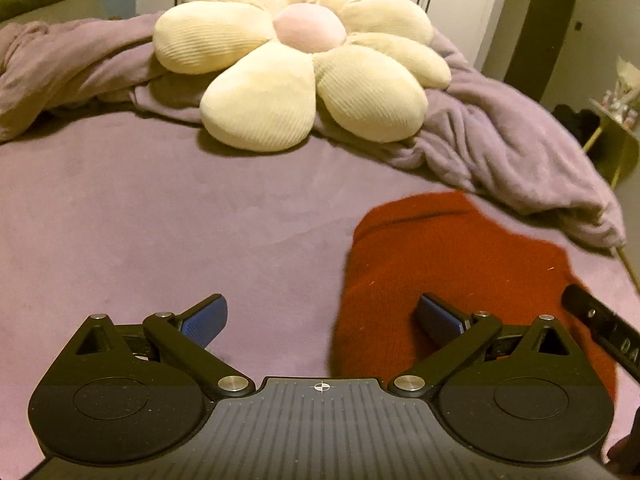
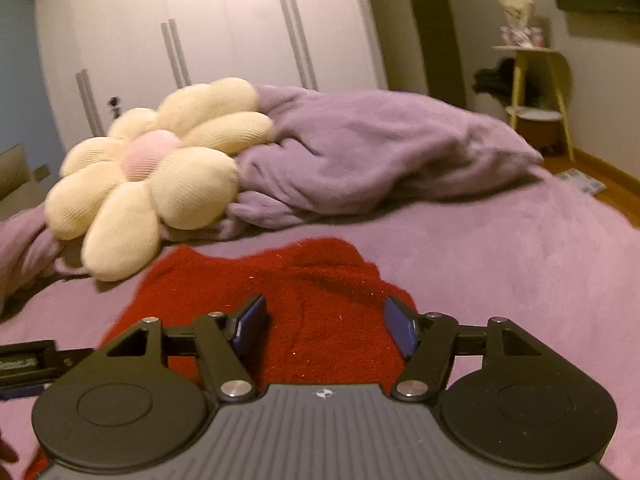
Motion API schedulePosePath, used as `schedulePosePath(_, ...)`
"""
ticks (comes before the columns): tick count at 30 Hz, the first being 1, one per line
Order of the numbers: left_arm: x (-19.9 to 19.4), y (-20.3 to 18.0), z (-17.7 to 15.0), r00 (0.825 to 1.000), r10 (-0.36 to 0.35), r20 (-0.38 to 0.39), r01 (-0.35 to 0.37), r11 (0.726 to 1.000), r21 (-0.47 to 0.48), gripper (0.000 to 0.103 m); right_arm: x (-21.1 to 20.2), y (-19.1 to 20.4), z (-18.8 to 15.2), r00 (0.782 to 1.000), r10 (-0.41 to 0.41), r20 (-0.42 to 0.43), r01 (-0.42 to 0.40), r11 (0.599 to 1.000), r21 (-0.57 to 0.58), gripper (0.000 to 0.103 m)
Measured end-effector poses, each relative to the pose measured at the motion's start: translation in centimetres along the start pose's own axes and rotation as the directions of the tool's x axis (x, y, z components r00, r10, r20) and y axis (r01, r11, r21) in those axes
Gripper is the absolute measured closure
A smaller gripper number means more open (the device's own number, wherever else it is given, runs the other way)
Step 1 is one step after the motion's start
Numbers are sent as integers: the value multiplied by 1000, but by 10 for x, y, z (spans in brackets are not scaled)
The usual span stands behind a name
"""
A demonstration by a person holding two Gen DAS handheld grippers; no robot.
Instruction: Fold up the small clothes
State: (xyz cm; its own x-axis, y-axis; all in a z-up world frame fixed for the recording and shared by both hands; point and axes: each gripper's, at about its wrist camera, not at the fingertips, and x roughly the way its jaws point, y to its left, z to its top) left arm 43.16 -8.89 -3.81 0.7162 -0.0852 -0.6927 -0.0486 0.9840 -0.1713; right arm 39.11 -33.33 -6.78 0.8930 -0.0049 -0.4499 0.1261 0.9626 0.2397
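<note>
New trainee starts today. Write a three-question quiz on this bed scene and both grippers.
1. True or false: the left gripper is shut on the red garment.
2. What lies behind the garment? A) flower cushion B) laptop C) shoe box
3. What colour are the right gripper's pads?

Key: 1 false, its jaws stand wide open; 2 A; 3 blue.
</note>
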Motion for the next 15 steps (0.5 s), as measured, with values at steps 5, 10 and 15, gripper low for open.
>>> schedulePosePath(5,0,-12,9,998,-51,-38,53,998,39,0,3,29,12,997,31,-64,-40,988,-147,68)
schedulePosePath(10,17,-29,7,998,-19,-56,27,987,156,0,35,37,5,981,-58,-185,6,963,-271,72)
schedulePosePath(15,28,-24,6,996,-26,-83,37,990,136,0,48,32,6,975,-45,-218,-18,961,-278,69)
